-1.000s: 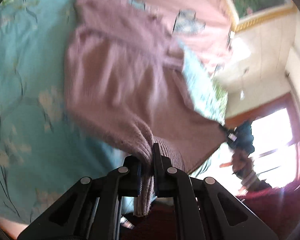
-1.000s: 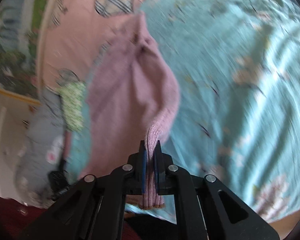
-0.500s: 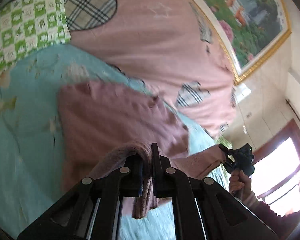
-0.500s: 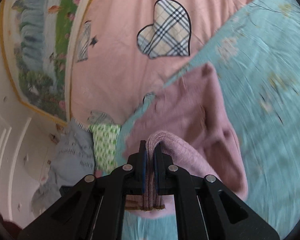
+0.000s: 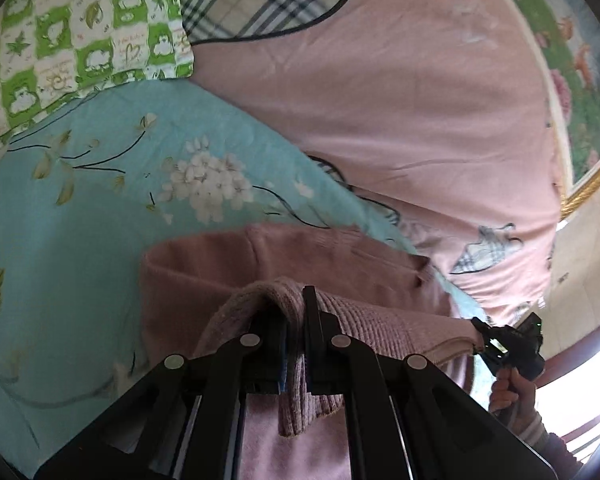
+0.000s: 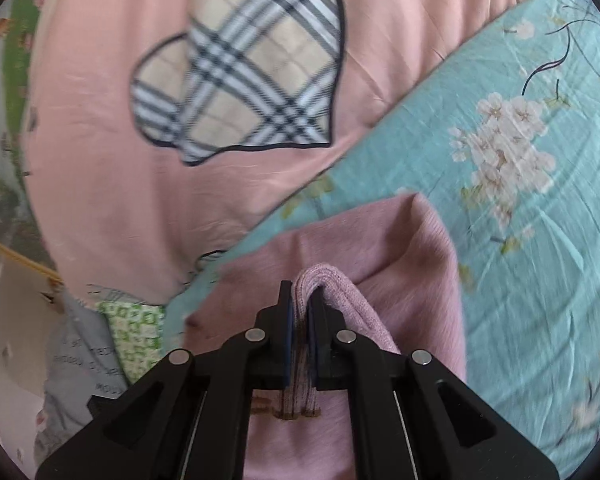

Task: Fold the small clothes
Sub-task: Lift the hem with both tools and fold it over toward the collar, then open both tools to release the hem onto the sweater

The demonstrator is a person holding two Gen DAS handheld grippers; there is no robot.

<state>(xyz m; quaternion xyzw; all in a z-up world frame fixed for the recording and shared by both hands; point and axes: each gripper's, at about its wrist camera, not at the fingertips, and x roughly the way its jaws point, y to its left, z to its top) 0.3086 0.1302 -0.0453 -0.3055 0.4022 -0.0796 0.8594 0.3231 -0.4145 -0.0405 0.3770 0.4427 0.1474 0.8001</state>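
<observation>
A small pink knit sweater [image 5: 228, 264] lies on the turquoise floral bedsheet [image 5: 80, 208]. My left gripper [image 5: 294, 320] is shut on a ribbed edge of the sweater, which drapes over its fingers. My right gripper [image 6: 299, 312] is shut on another ribbed edge of the same sweater [image 6: 400, 248]. The right gripper also shows in the left wrist view [image 5: 508, 344], held by a hand at the sweater's far corner. The held edge stretches between the two grippers low over the rest of the sweater.
A pink quilt with plaid hearts [image 6: 148, 184] lies bunched behind the sweater. A green and white checked pillow [image 5: 72, 40] sits at the back, and also shows in the right wrist view [image 6: 136, 332]. Grey cloth [image 6: 76, 364] lies by it. A framed picture [image 5: 580, 92] hangs behind.
Both grippers have carried the held sweater edge forward and down over the rest of the sweater, towards the pink quilt. Both stay shut on it.
</observation>
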